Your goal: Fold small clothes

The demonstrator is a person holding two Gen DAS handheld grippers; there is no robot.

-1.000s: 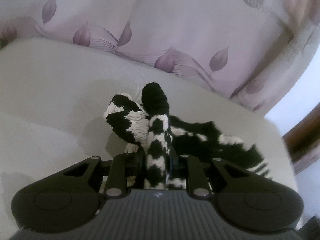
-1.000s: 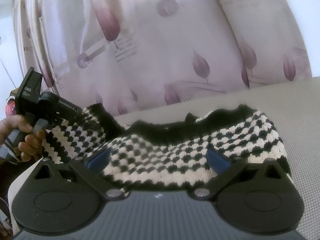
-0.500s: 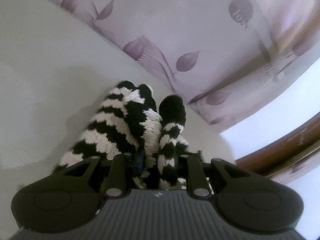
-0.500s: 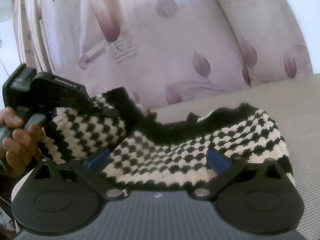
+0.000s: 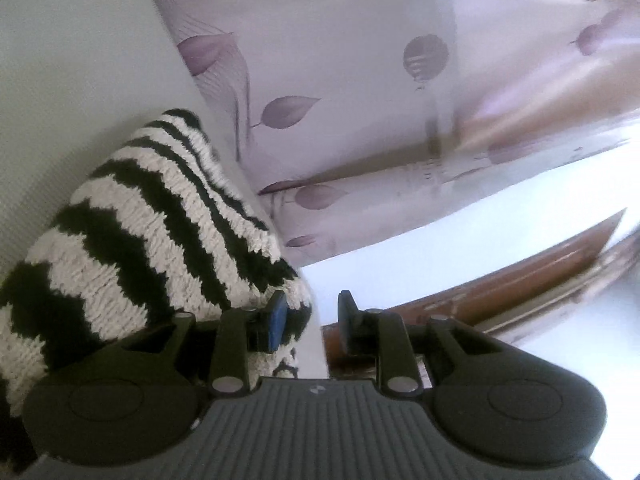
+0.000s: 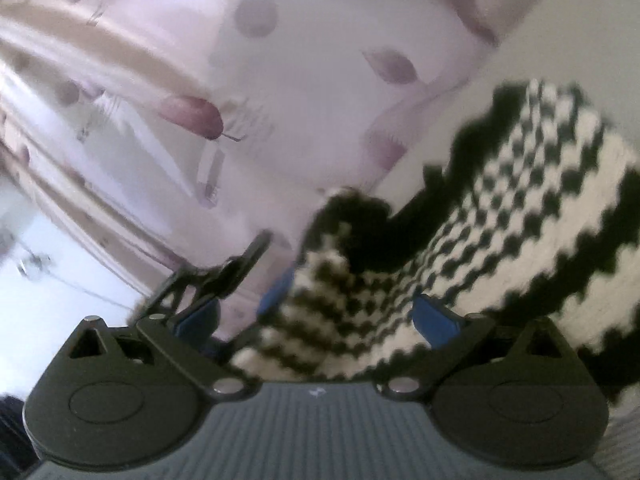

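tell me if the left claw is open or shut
Open and opening: the left claw shows a clear gap; the knit garment lies beside one pad.

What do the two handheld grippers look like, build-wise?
Both match. The left gripper and the right gripper each have a grey ribbed body with a small pale mark, two black rounded lobes, black linkage arms with silver pins, and blue pads on black fingers. No cables, hands or sleeves show.

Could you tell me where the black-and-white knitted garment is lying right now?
In the left wrist view the knitted garment lies at the left on the pale surface, beside the leaf-print curtain.
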